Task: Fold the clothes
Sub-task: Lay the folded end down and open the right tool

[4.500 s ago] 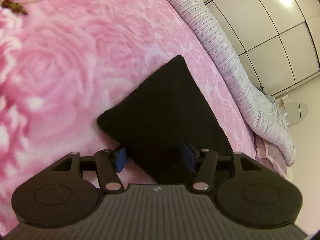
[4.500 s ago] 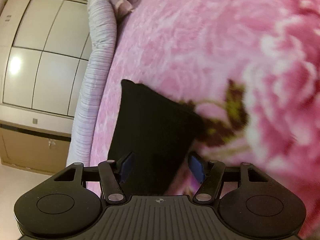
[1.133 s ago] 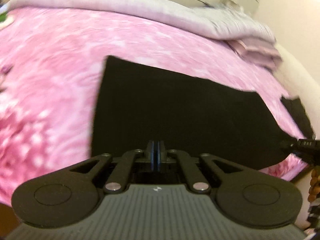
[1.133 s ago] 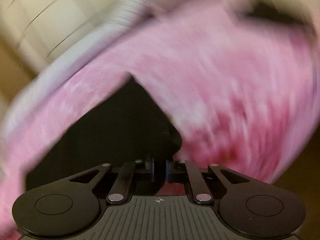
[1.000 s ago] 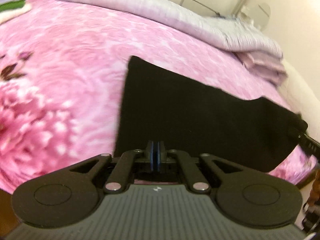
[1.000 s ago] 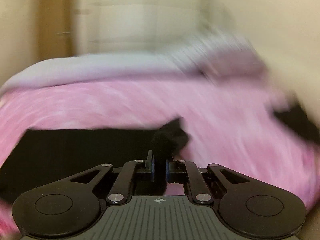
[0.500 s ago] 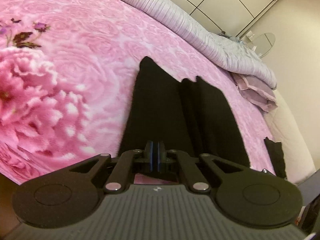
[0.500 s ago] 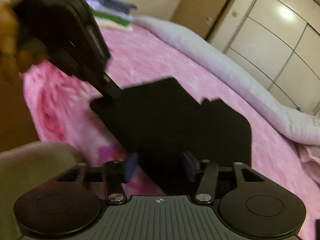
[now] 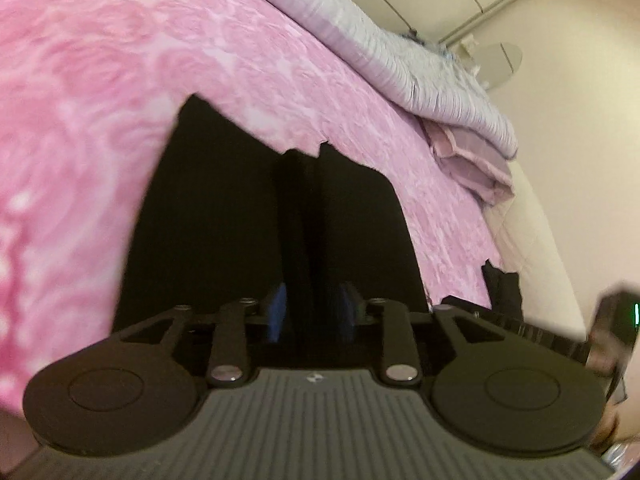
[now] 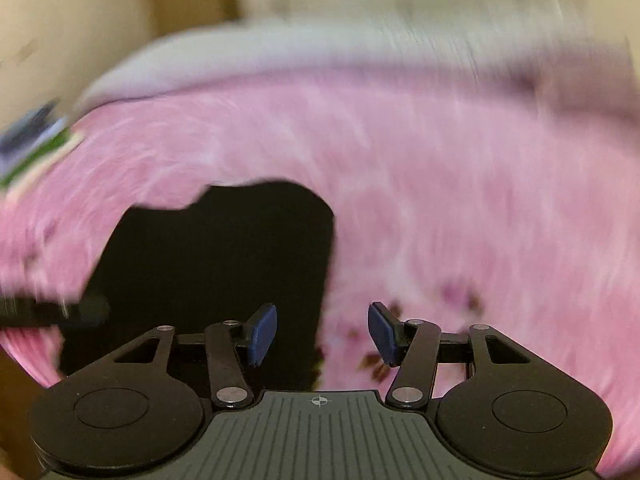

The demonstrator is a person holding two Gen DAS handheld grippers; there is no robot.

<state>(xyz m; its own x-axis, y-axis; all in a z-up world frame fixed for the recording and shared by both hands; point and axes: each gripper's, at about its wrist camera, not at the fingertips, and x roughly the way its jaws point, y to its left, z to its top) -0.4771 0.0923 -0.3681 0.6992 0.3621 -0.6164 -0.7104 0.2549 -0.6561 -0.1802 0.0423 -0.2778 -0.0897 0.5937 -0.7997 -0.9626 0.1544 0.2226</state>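
Observation:
A black garment [image 9: 248, 216] lies folded on the pink rose-patterned blanket [image 9: 80, 80], with a seam line down its middle. My left gripper [image 9: 312, 312] hovers at the garment's near edge. Its jaws are opening, the blue pads stand apart, and the cloth lies under them, not pinched. In the blurred right wrist view the same garment [image 10: 216, 264] sits left of centre. My right gripper [image 10: 323, 334] is open over the garment's right edge, with nothing gripped. The left gripper's tip [image 10: 44, 312] pokes in from the left there.
A lilac striped quilt [image 9: 400, 60] is bunched along the bed's far side, with a folded pink cloth [image 9: 472, 160] beside it. A small black cloth [image 9: 502, 288] lies at the right bed edge. Folded clothes [image 10: 36, 144] are stacked at the far left.
A second ago both grippers were shut on the outstretched garment. It now lies folded in half. The left pads have parted, and the open right gripper has swung away to the right.

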